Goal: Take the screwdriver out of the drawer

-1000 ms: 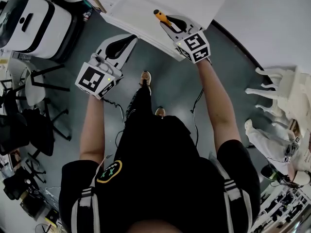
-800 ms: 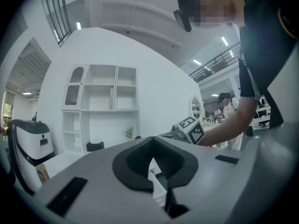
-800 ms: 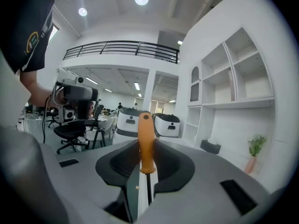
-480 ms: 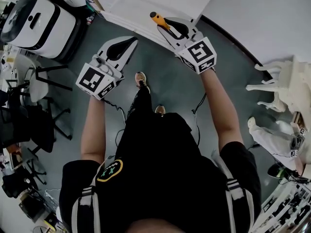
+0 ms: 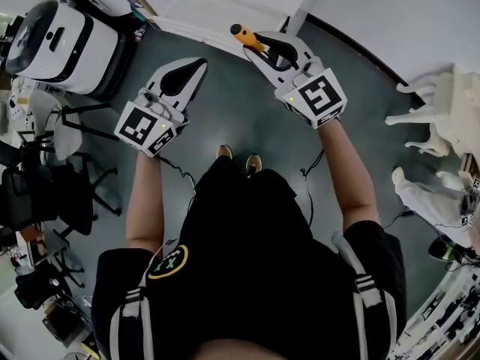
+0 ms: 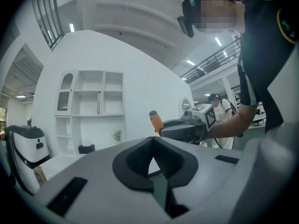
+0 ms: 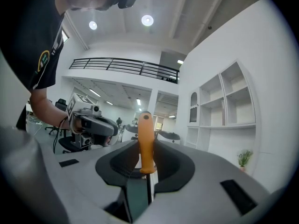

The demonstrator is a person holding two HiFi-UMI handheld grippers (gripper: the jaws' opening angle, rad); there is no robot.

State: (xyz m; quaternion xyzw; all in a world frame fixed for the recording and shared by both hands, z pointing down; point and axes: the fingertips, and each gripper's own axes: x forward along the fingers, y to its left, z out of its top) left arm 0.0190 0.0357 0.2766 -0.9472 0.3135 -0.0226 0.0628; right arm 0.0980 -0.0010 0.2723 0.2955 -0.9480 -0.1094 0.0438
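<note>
The screwdriver (image 5: 245, 36) has an orange handle that sticks out past the tips of my right gripper (image 5: 259, 42), which is shut on it just below the handle. In the right gripper view the handle (image 7: 145, 141) stands upright between the jaws of the right gripper (image 7: 144, 172). My left gripper (image 5: 199, 66) hangs to the left of it, shut with nothing in it. The left gripper view shows its own closed jaws (image 6: 154, 169) and, beyond them, the right gripper (image 6: 180, 127) with the screwdriver (image 6: 155, 121). The white drawer unit (image 5: 217, 6) lies ahead of both grippers, apart from them.
A white and black machine (image 5: 56, 40) stands at the upper left, with dark chairs (image 5: 45, 171) below it. White furniture (image 5: 442, 118) stands at the right. Cables (image 5: 307, 178) trail on the grey floor. A white shelf unit (image 6: 91, 106) shows against the far wall.
Both grippers have drawn back from the white drawer unit, which now sits higher in the head view. The right gripper still holds the screwdriver. The person's feet have come together.
</note>
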